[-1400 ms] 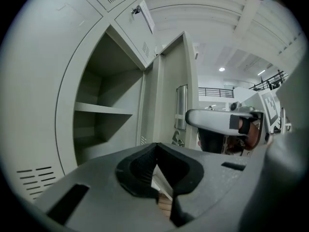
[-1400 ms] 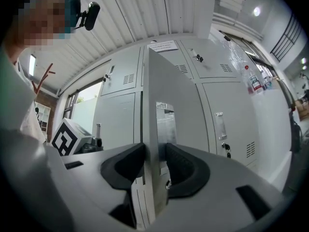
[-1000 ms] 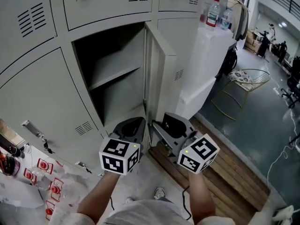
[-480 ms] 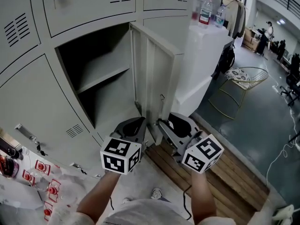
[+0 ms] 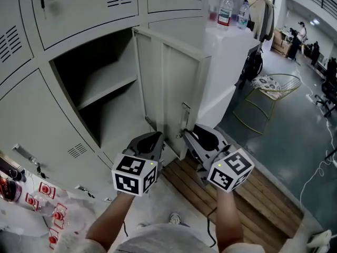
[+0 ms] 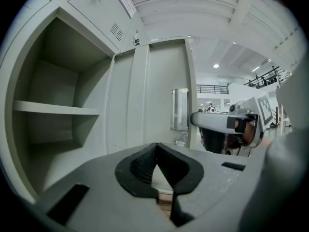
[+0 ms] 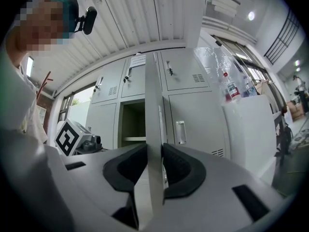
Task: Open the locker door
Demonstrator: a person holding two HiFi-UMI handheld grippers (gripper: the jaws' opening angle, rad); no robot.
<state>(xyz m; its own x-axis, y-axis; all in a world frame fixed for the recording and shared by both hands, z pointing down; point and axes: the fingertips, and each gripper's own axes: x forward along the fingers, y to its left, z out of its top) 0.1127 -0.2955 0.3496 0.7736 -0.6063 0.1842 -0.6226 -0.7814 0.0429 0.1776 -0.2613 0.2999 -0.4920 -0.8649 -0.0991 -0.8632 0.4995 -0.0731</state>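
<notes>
The grey locker door (image 5: 174,88) stands swung out from its open compartment (image 5: 100,96), which has one bare shelf. My right gripper (image 5: 185,134) is at the door's lower free edge. In the right gripper view the door edge (image 7: 153,105) runs up between the jaws of my right gripper (image 7: 154,151), which have just been closing, and both pads lie against it. My left gripper (image 5: 158,139) hovers just left of it, in front of the compartment's lower right corner. Its pads meet at the tip of my left gripper (image 6: 155,146), with nothing between them. The door's inner face (image 6: 154,95) carries a metal latch plate (image 6: 180,109).
Right of the door stands a white cabinet (image 5: 231,51) with bottles (image 5: 225,9) on top. A wooden platform (image 5: 263,188) lies under my right hand, with a wire chair (image 5: 271,91) beyond it. Shut lockers surround the compartment, one with keys (image 5: 23,154) hanging at lower left.
The door has swung further out from the locker, its free edge coming towards me. Both grippers have moved along with it, the right one staying at the edge.
</notes>
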